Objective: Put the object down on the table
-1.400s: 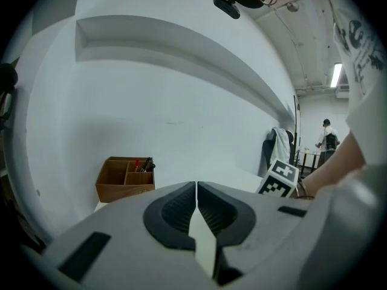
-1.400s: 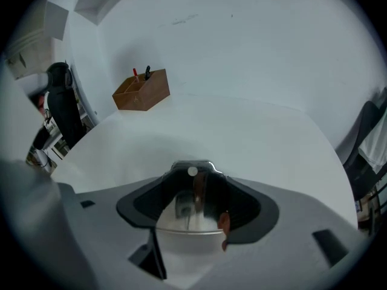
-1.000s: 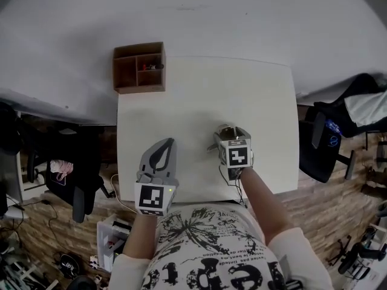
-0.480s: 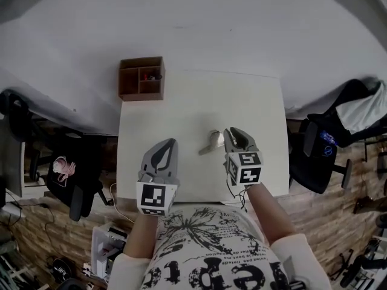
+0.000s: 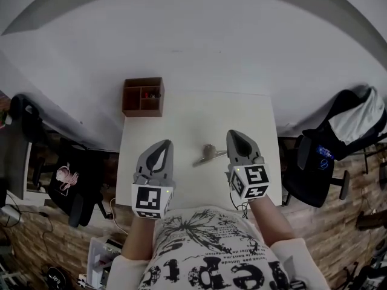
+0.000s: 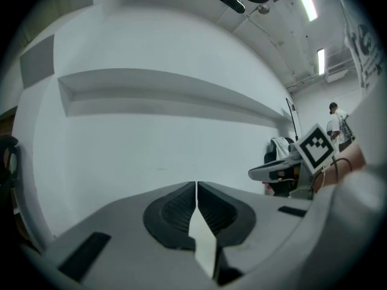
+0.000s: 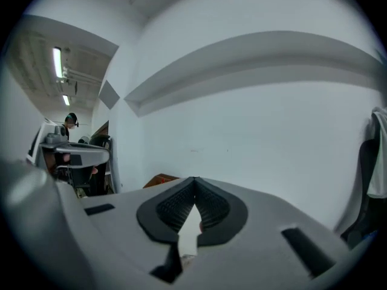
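- The object (image 5: 207, 153) lies on the white table (image 5: 181, 110), in its near half, between the two grippers and touching neither
- It is grey, with a thin part that points near-left and a rounder end at the far right; what it is I cannot tell
- The right gripper (image 5: 236, 134) is just right of the object; its jaws have just been closing and now meet tip to tip with nothing between them
- The left gripper (image 5: 163, 144) is over the near-left part of the table; its jaws are also pressed together and empty
- A wooden box (image 5: 143, 96) sits at the far left corner, well apart from the object
- The put-down itself looks done, so the step in hand is probably getting clear of the object
- To do that well, the right gripper should go up and to the near right, never across the object, so its closed tips do not nudge it
- The left gripper should keep to its own side
- The object seems to lie flat and well in from the table edges, so it needs no correcting touch
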